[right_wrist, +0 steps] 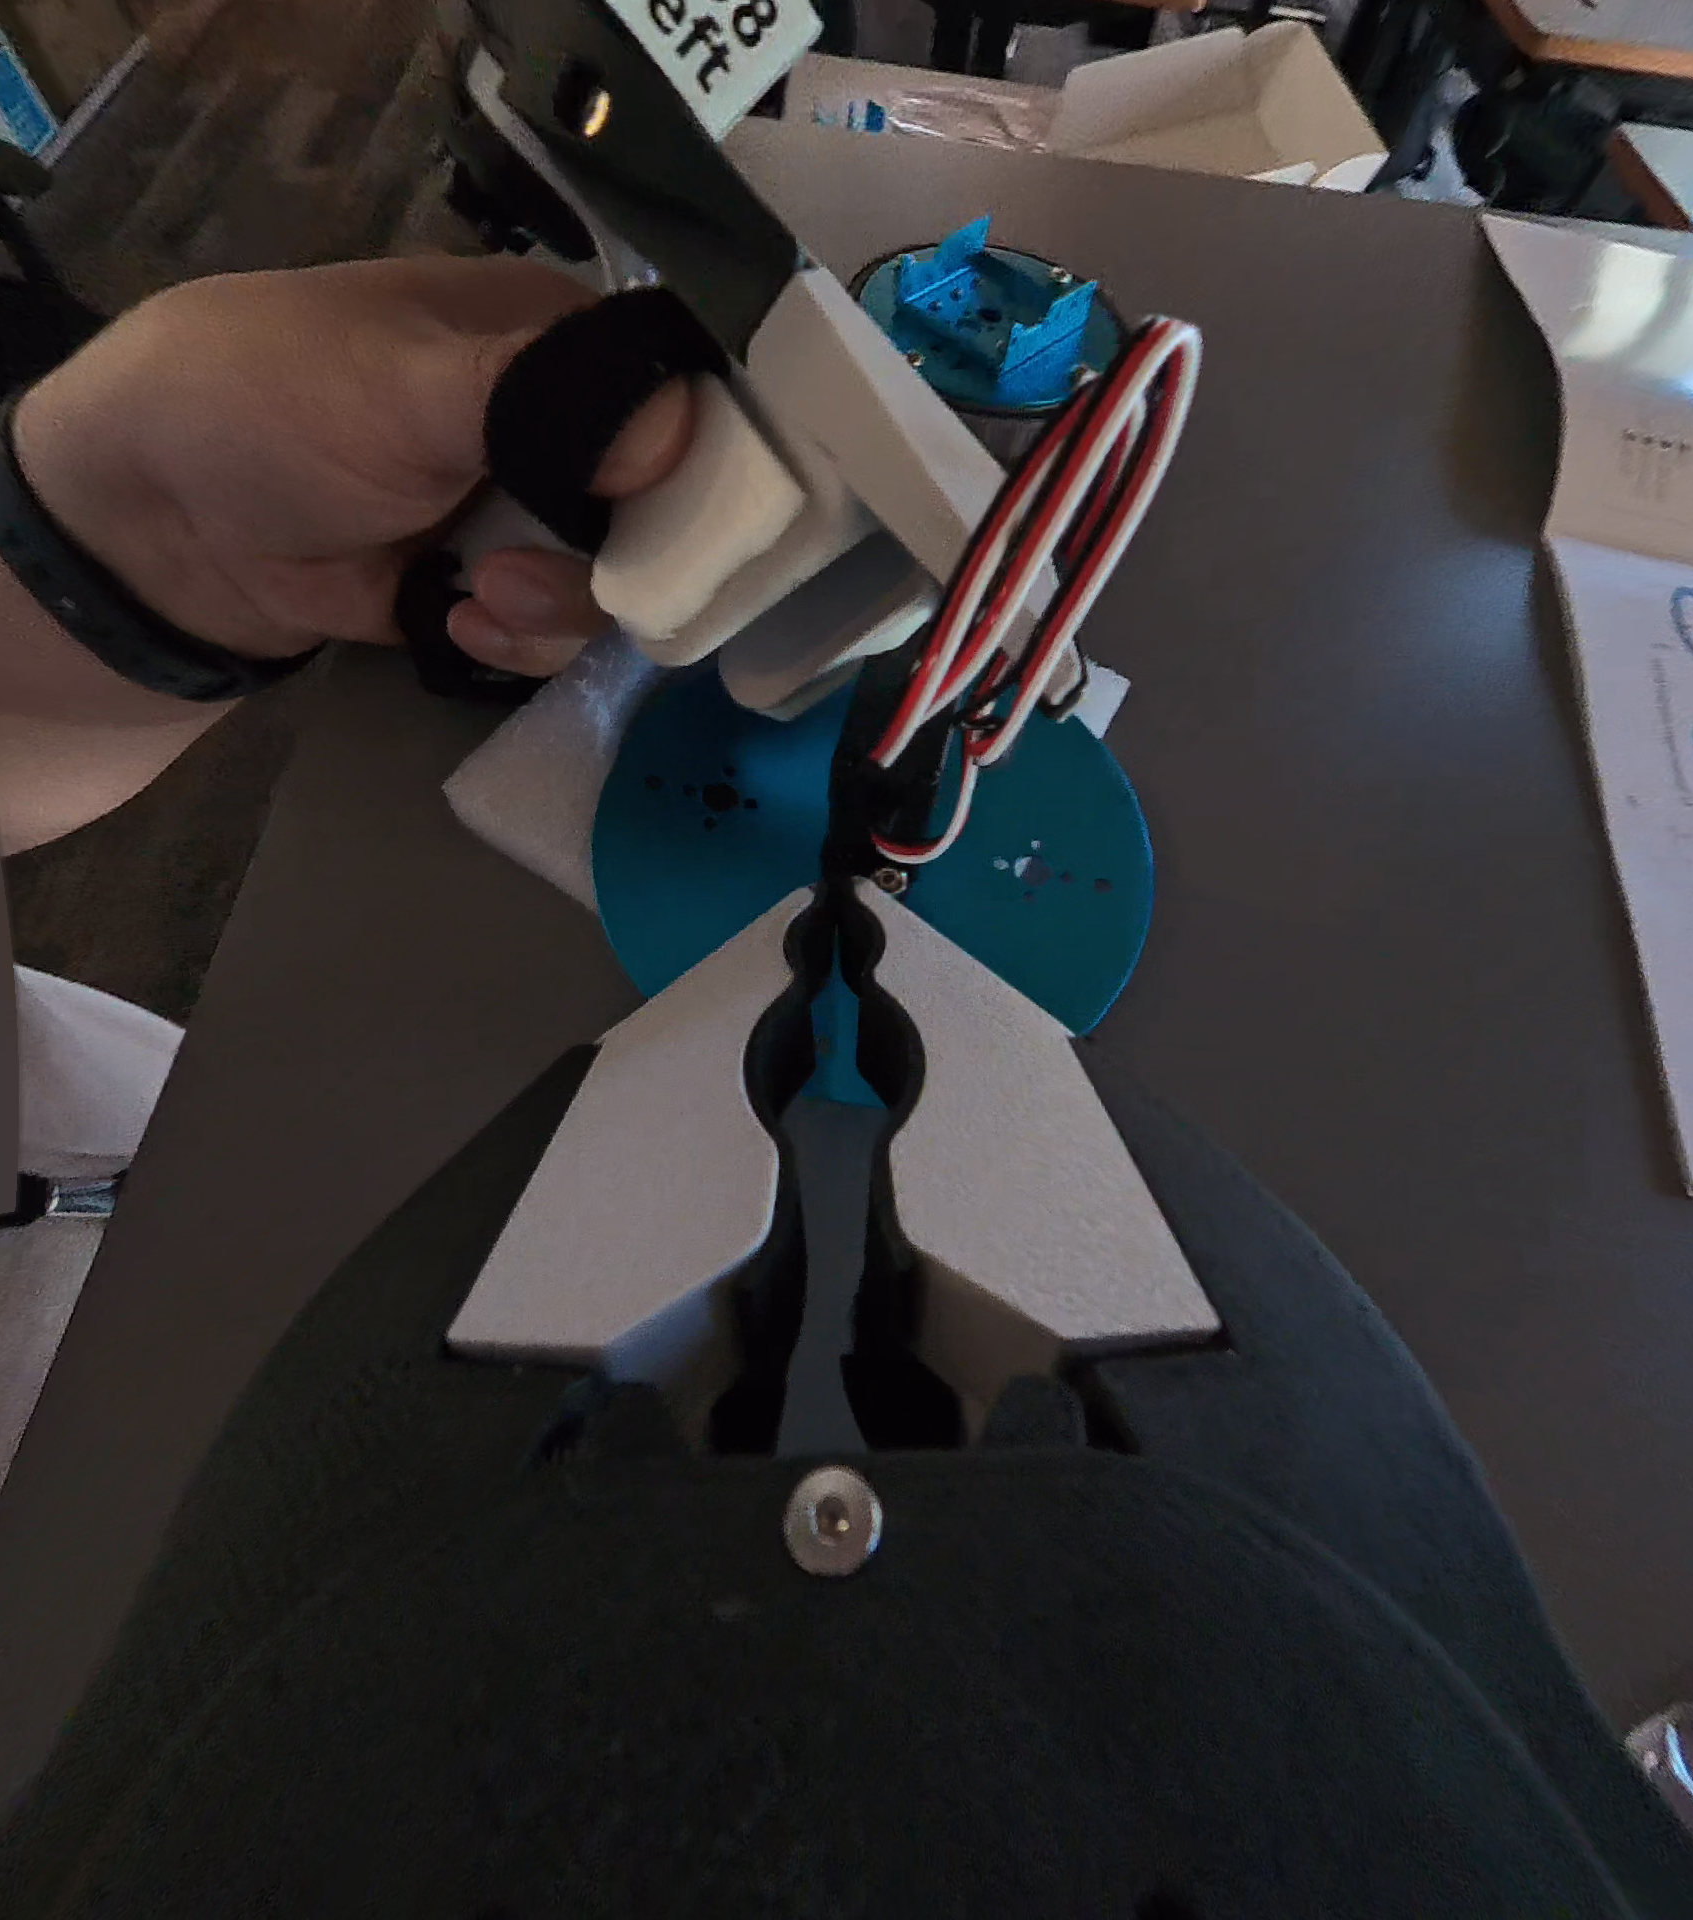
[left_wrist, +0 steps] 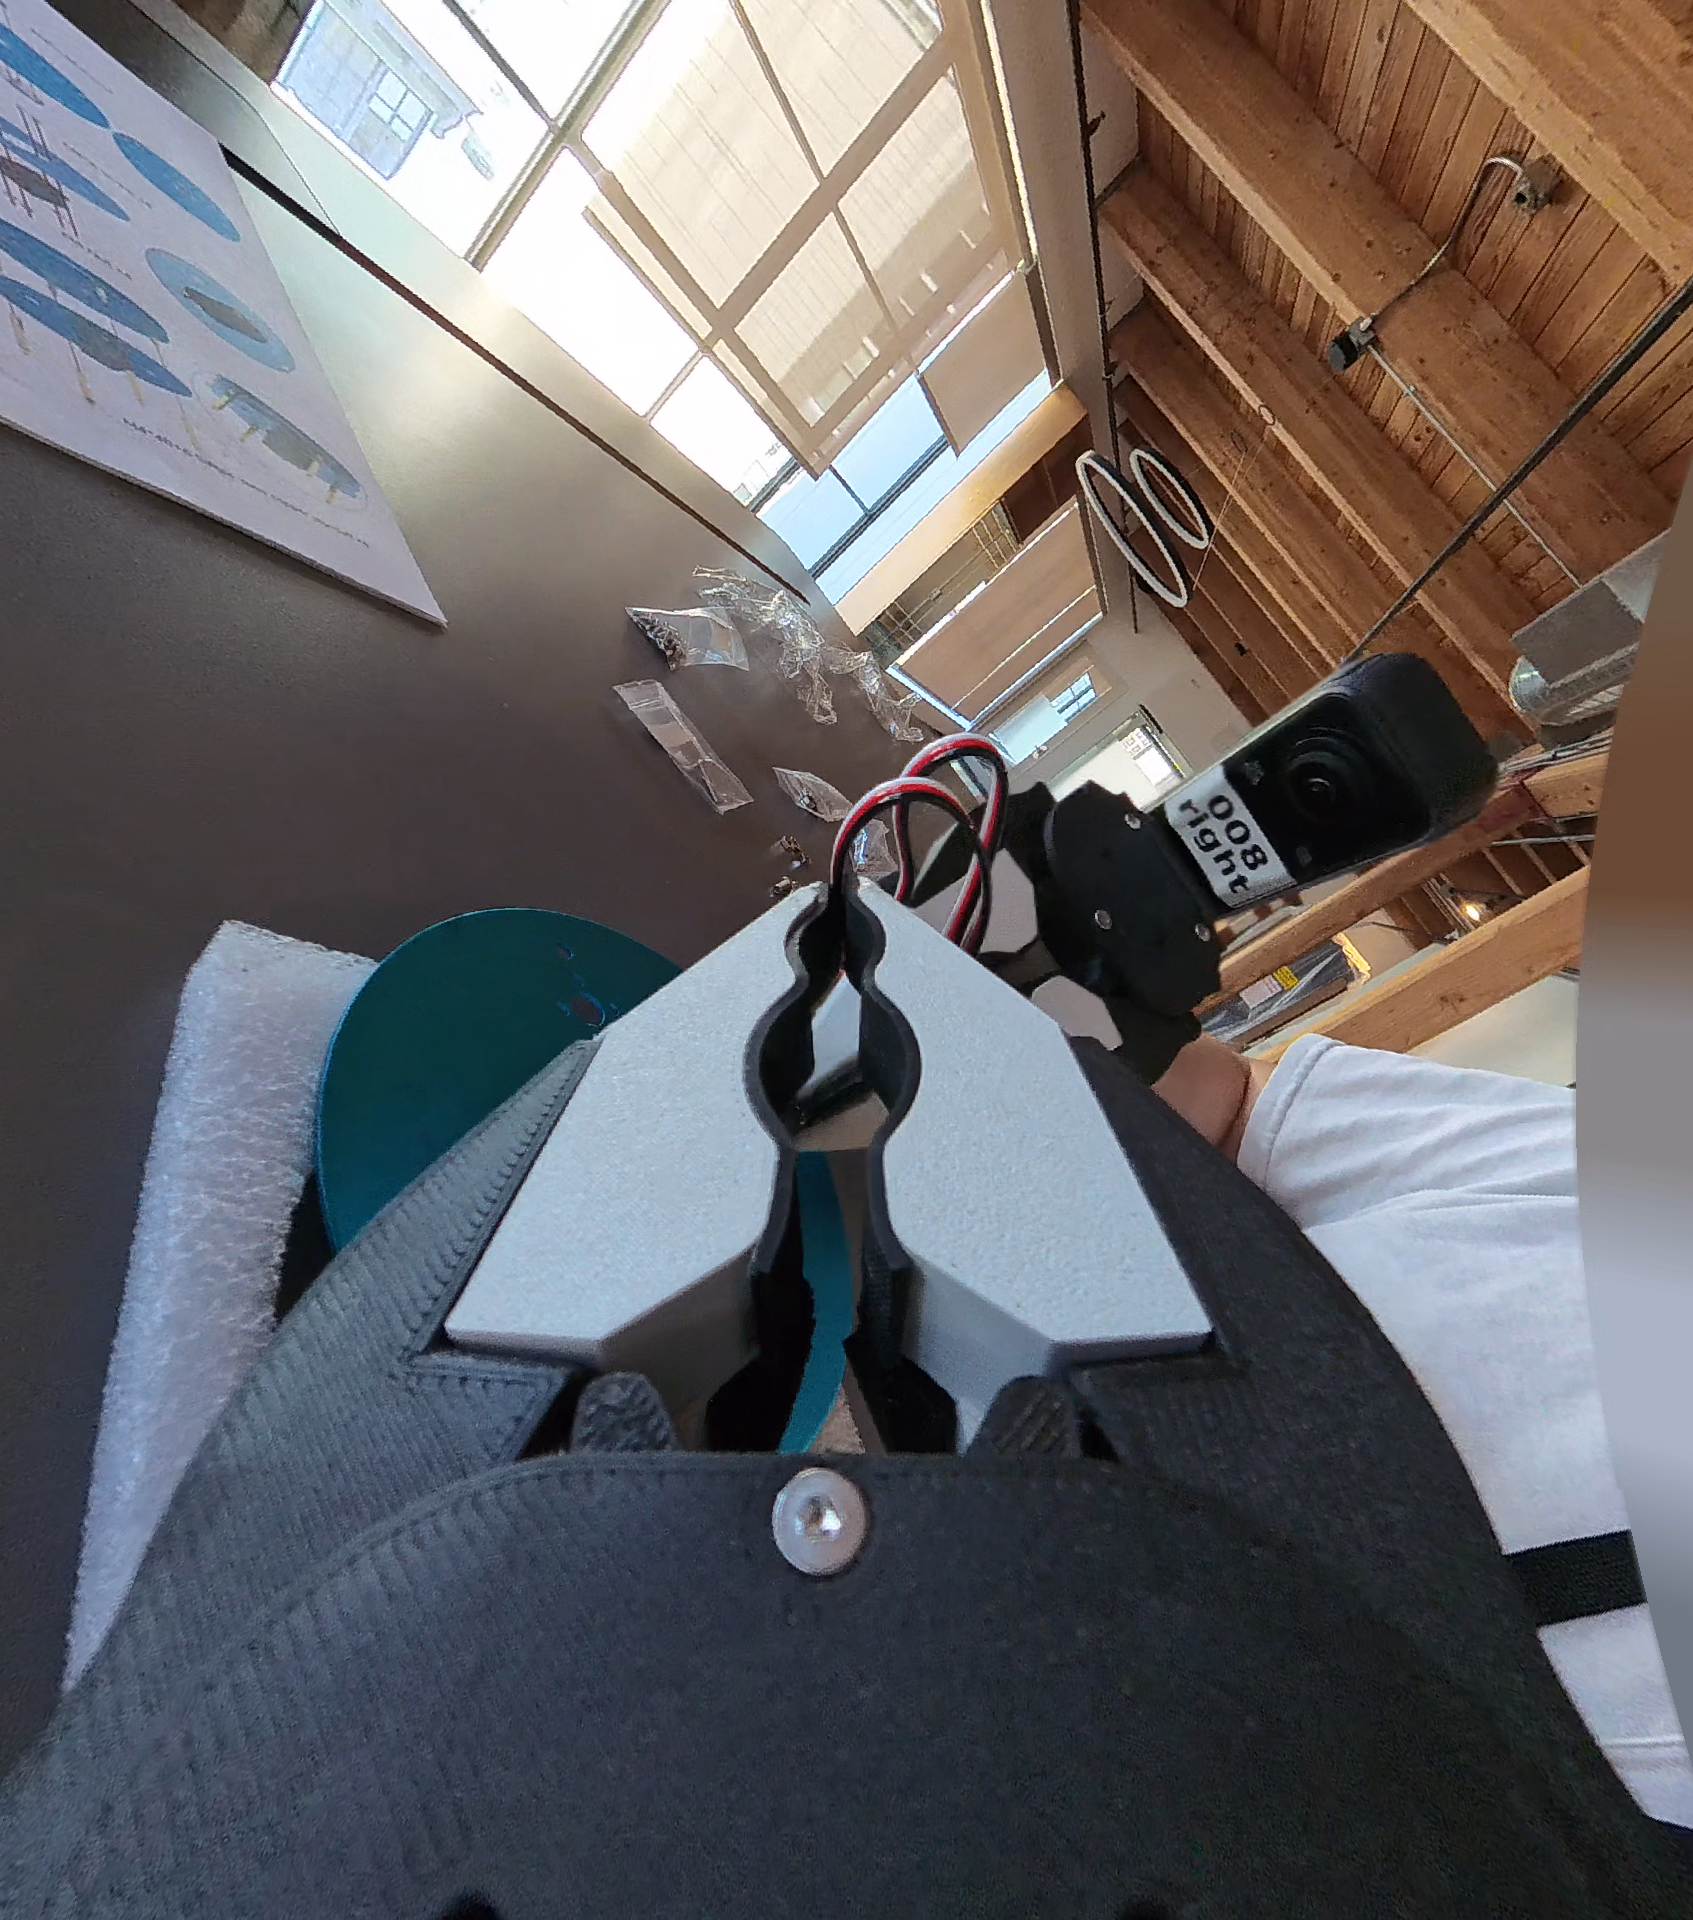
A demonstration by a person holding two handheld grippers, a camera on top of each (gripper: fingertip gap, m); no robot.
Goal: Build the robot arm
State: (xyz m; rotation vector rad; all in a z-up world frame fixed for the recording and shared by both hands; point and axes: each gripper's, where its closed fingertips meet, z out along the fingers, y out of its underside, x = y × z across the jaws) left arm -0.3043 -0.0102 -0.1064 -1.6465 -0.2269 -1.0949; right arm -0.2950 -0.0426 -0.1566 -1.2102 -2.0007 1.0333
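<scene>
Both fingers (right_wrist: 769, 1122) pairs pinched on red-white-black wire loop (right_wrist: 1060, 540), above blue disc (right_wrist: 696, 894) on white foam (right_wrist: 520, 800).

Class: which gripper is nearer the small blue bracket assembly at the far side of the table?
Left. The left gripper reaches up just in front of the blue bracket assembly; the right gripper sits further back, over the blue disc.
</scene>
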